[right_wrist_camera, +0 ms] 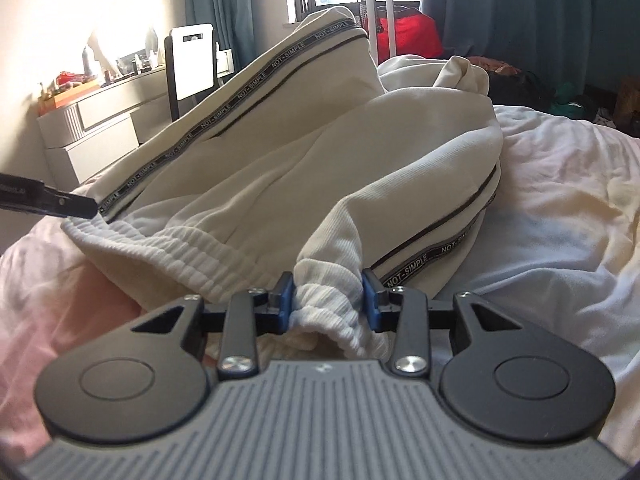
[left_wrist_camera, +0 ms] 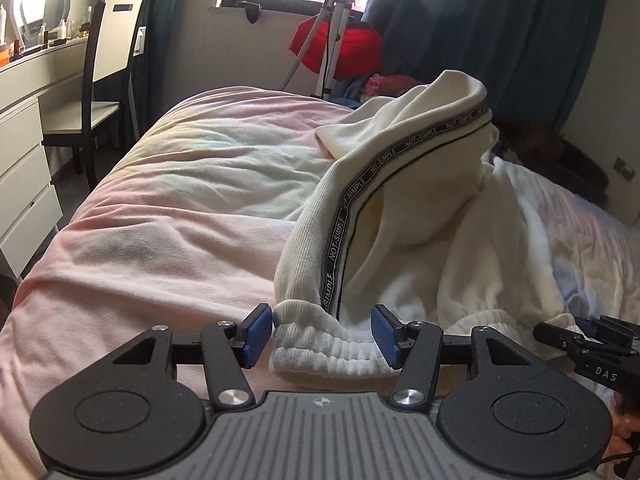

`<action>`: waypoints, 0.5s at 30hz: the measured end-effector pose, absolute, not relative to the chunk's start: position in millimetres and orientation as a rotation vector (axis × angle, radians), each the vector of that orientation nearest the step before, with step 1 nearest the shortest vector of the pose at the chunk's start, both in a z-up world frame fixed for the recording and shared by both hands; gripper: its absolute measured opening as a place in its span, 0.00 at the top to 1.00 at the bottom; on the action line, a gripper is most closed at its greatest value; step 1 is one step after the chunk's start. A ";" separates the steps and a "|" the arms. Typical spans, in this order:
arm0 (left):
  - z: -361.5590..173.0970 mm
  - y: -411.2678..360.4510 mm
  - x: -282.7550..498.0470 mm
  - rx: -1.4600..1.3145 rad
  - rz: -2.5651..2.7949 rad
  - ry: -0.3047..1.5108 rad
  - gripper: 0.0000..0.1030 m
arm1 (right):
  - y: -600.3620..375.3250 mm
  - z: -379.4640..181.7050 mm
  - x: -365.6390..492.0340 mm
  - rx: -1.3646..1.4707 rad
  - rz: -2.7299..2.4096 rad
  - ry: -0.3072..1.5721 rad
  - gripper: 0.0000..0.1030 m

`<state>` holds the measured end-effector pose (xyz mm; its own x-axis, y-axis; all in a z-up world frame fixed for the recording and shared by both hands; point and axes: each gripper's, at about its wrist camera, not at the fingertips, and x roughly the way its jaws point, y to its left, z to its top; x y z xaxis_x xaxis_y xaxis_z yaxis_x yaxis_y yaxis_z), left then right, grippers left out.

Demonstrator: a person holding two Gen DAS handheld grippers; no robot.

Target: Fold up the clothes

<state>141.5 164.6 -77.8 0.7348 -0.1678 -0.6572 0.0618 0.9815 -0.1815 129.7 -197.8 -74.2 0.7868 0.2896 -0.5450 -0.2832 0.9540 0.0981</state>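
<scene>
Cream sweatpants [left_wrist_camera: 420, 216] with a black "NOT-SIMPLE" side stripe lie heaped on the bed, and part of them stands up in a hump. My left gripper [left_wrist_camera: 322, 336] is open, its blue pads either side of a ribbed elastic end [left_wrist_camera: 320, 344] that rests on the cover. In the right wrist view the sweatpants [right_wrist_camera: 280, 168] fill the middle. My right gripper [right_wrist_camera: 328, 300] is shut on another ribbed end [right_wrist_camera: 332, 288], which is bunched between its pads. The left gripper's tip [right_wrist_camera: 86, 208] shows by the stripe at the left. At the right edge of the left wrist view is the right gripper [left_wrist_camera: 560, 336].
The bed's pink and white cover [left_wrist_camera: 180, 216] stretches left and ahead. A chair [left_wrist_camera: 108, 72] and a white drawer unit [left_wrist_camera: 24, 200] stand left of the bed. A red bag [left_wrist_camera: 352, 52] and a metal stand sit under the window, between dark curtains.
</scene>
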 end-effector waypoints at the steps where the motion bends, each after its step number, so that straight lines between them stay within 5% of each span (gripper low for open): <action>1: -79.4 163.0 143.6 -0.153 -0.113 0.743 0.46 | -198.4 -74.3 129.6 0.012 0.308 0.589 0.62; 3: -78.7 166.1 147.5 -0.184 -0.038 0.749 0.60 | -199.4 -73.8 129.2 0.017 0.305 0.590 0.62; 5: -81.3 173.7 151.6 -0.276 -0.020 0.781 0.62 | -201.3 -73.9 128.7 0.031 0.302 0.592 0.62; 13: -81.1 156.8 146.3 -0.127 -0.081 0.790 0.58 | -205.9 -74.4 126.5 0.063 0.286 0.597 0.63; 15: -78.8 153.1 142.5 -0.075 -0.075 0.759 0.72 | -202.1 -74.6 126.2 0.038 0.279 0.593 0.62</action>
<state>142.5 153.1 -78.8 0.7234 -0.0947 -0.6839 0.0406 0.9947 -0.0948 126.2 -202.1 -74.6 0.7929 0.2707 -0.5459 -0.2489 0.9616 0.1154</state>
